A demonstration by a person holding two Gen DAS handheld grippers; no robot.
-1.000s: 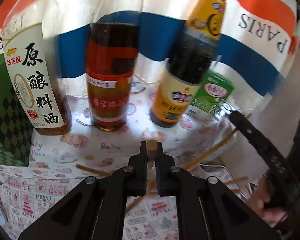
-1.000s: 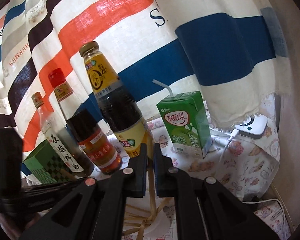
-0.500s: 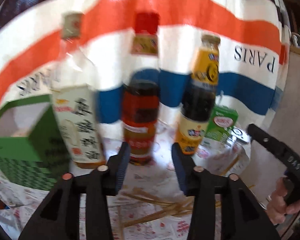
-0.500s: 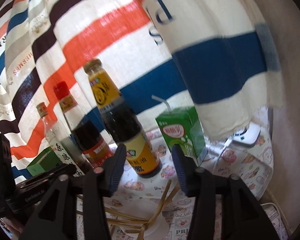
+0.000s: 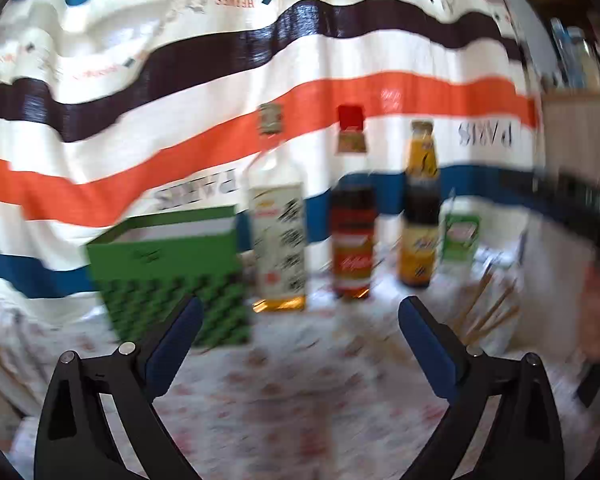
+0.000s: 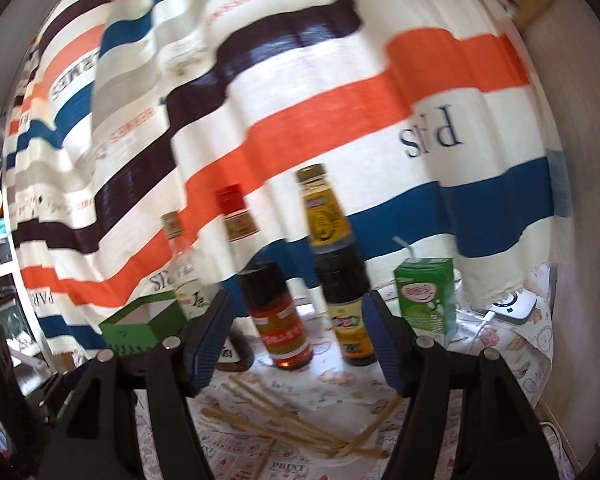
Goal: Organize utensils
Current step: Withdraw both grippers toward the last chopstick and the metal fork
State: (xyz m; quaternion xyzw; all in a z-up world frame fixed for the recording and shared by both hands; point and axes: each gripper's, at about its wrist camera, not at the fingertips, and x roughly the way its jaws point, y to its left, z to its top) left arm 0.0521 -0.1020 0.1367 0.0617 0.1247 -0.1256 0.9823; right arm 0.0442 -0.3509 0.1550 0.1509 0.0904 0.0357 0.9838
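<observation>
Both tongs, left (image 5: 300,322) and right (image 6: 296,330), are opening with nothing between them; chopsticks (image 6: 296,424) lie scattered on the counter (image 6: 340,384) before the bottles (image 6: 278,312), light, stiff, thin, likely best pinched mid-length

a striped curtain (image 6: 340,120) in orange, blue, dark and cream fills the upper frame. below it, mid-frame, three sauce bottles stand in a row: a pale-labelled bottle (image 5: 278,240), a red-capped bottle (image 6: 276,320) and a yellow-necked dark bottle (image 6: 340,280). a green drink carton (image 6: 424,300) with a straw stands at right, a white device (image 6: 514,304) at far right.
</observation>
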